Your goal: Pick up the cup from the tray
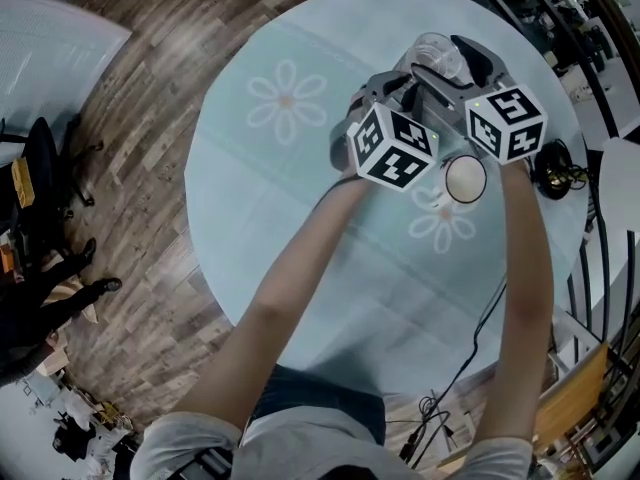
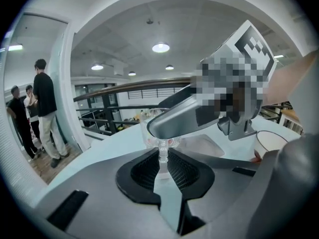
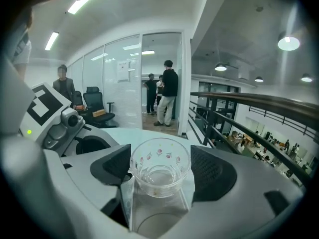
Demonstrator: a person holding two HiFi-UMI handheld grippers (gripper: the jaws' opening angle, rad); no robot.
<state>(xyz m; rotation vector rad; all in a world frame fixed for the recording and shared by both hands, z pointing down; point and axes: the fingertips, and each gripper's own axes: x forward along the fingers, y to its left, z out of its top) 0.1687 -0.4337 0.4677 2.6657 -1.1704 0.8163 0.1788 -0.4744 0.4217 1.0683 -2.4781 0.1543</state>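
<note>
With your right gripper (image 3: 162, 166) clamped on the cup (image 3: 160, 176) and your left gripper (image 2: 163, 169) pinching the tray (image 2: 163, 152) edge, slick glass may slip on lifting.

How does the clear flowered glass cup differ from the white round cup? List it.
The clear flowered glass cup is see-through and sits between the jaws of the right gripper; the white round cup is opaque and stands free on the table. Both are upright and open-topped.

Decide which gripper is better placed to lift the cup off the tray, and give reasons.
Right. The cup sits between the jaws of the right gripper, pads at its sides. The left gripper is pinched on the clear tray, better left steadying it.
</note>
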